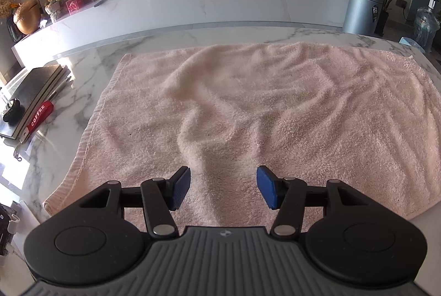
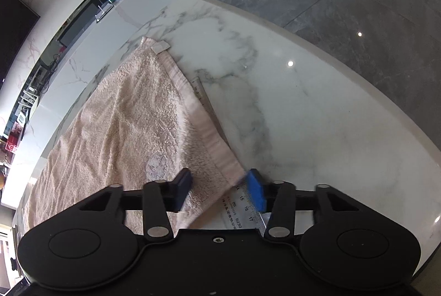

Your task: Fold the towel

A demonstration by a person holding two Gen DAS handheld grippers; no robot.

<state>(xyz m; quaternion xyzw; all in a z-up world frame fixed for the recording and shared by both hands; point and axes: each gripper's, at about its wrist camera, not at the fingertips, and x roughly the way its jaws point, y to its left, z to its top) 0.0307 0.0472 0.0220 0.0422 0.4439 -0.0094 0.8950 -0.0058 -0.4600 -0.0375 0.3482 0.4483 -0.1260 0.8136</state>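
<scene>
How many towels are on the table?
1. The pink towel lies spread on the marble table, its near corner between the right gripper fingers. None other shows.

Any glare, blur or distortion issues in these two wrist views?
Left wrist: sun blows out the upper left wall and the marble table edge; the pink towel is evenly lit and sharp; fisheye bows the TV console. Right wrist: ceiling-light spots glint on the table; motion blur smears the right gripper pad and the ruler beside the towel corner.
</scene>
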